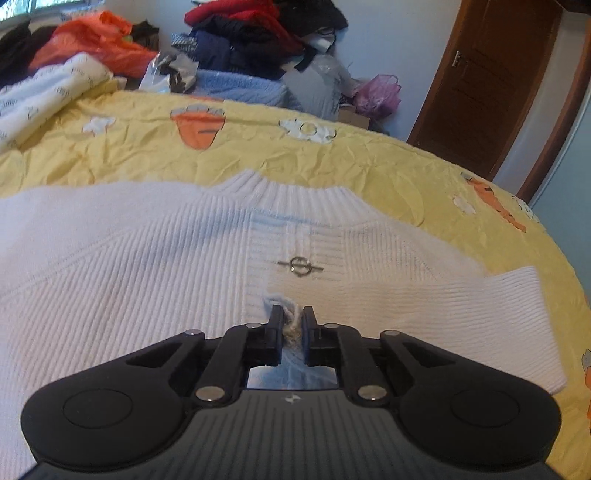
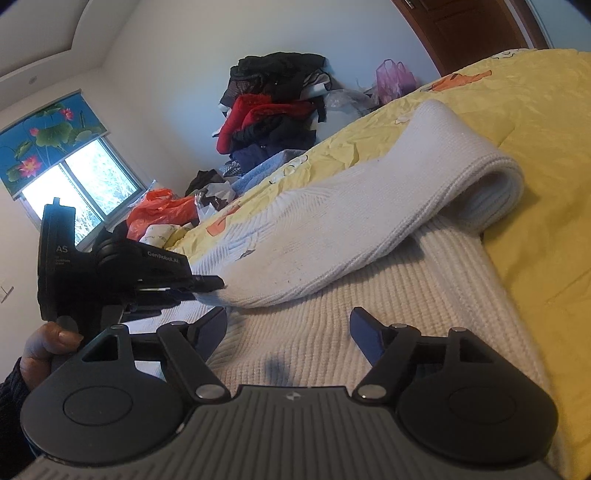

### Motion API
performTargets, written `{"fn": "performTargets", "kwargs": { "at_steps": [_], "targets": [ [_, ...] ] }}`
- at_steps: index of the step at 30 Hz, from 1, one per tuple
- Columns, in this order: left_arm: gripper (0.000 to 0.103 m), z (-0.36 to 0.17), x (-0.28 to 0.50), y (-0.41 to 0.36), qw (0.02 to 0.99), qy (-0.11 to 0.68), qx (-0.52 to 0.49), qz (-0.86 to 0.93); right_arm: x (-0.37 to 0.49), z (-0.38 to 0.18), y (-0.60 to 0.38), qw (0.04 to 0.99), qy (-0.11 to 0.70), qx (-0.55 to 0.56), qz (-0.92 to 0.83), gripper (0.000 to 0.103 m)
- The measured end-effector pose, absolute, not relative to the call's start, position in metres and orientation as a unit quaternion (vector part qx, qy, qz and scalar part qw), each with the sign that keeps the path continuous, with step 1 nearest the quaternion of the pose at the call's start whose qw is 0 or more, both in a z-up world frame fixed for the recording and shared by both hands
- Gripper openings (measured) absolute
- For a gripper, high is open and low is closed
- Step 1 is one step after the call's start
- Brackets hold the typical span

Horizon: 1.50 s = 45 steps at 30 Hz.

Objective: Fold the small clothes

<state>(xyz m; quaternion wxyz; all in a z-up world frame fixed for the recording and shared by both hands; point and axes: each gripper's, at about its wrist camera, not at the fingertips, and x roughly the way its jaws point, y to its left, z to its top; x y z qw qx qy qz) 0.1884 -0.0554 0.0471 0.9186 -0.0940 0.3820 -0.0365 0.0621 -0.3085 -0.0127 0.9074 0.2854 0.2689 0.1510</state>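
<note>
A white ribbed knit sweater [image 1: 147,266] lies flat on the yellow bedspread [image 1: 258,155], collar away from me, a small metal clasp [image 1: 300,266] on its front. Its right sleeve [image 1: 480,314] is folded across the body. My left gripper [image 1: 293,321] is shut on a pinch of the sweater's knit at its middle. In the right wrist view the sleeve [image 2: 369,206] lies folded over the body of the sweater [image 2: 369,314]. My right gripper [image 2: 288,328] is open and empty just above the knit. The left gripper [image 2: 207,282] shows there at the left, holding the fabric.
Piles of clothes [image 1: 258,33], an orange plastic bag [image 1: 96,40] and a blue knit [image 1: 240,88] lie beyond the bed's far edge. A patterned white cloth [image 1: 44,96] lies far left. A brown door [image 1: 487,81] stands at the right. A window [image 2: 81,181] is at the left.
</note>
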Motion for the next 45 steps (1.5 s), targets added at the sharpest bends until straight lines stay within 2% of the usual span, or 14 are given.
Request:
{"fn": "performTargets", "kwargs": {
  "at_steps": [6,9,17,21,23,25,27,32,35,37,45],
  "targets": [
    [0.009,0.094,0.166,-0.029,0.950,0.300,-0.087,-0.031,0.062,-0.012,-0.308,0.908,0.270,0.283,0.150,0.077],
    [0.009,0.100,0.154,0.001,0.958,0.275,-0.086,-0.006,0.062,-0.012,-0.307,0.908,0.271,0.281,0.150,0.078],
    [0.009,0.023,0.158,0.043,0.931,0.356,-0.067,0.040,0.064,-0.010,-0.303,0.911,0.276,0.267,0.153,0.082],
    [0.011,0.003,0.142,0.043,0.944,0.322,-0.062,0.043,0.064,0.006,-0.293,0.921,0.284,0.226,0.142,0.082],
    [0.011,0.003,0.138,0.045,0.944,0.318,-0.071,0.041,0.065,0.026,-0.294,0.932,0.254,0.210,0.152,0.083],
    [0.011,0.001,0.139,0.050,0.943,0.319,-0.089,0.034,0.078,0.046,-0.293,0.945,0.226,0.181,0.151,0.092],
    [0.012,0.000,0.139,0.056,0.941,0.318,-0.111,0.028,0.109,0.058,-0.290,0.956,0.222,0.139,0.133,0.096],
    [0.015,-0.005,0.137,0.075,0.933,0.312,-0.178,0.008,0.202,0.037,-0.281,0.947,0.307,0.062,0.075,0.087],
    [0.017,-0.009,0.135,0.086,0.926,0.308,-0.218,-0.006,0.225,0.008,-0.278,0.932,0.357,0.018,0.061,0.090],
    [0.017,-0.010,0.135,0.090,0.922,0.306,-0.236,-0.011,0.219,-0.005,-0.274,0.939,0.336,-0.020,0.071,0.095],
    [0.019,0.003,0.125,0.106,0.913,0.328,-0.242,-0.018,0.216,-0.004,-0.275,0.942,0.329,-0.013,0.069,0.096]
  ]
}}
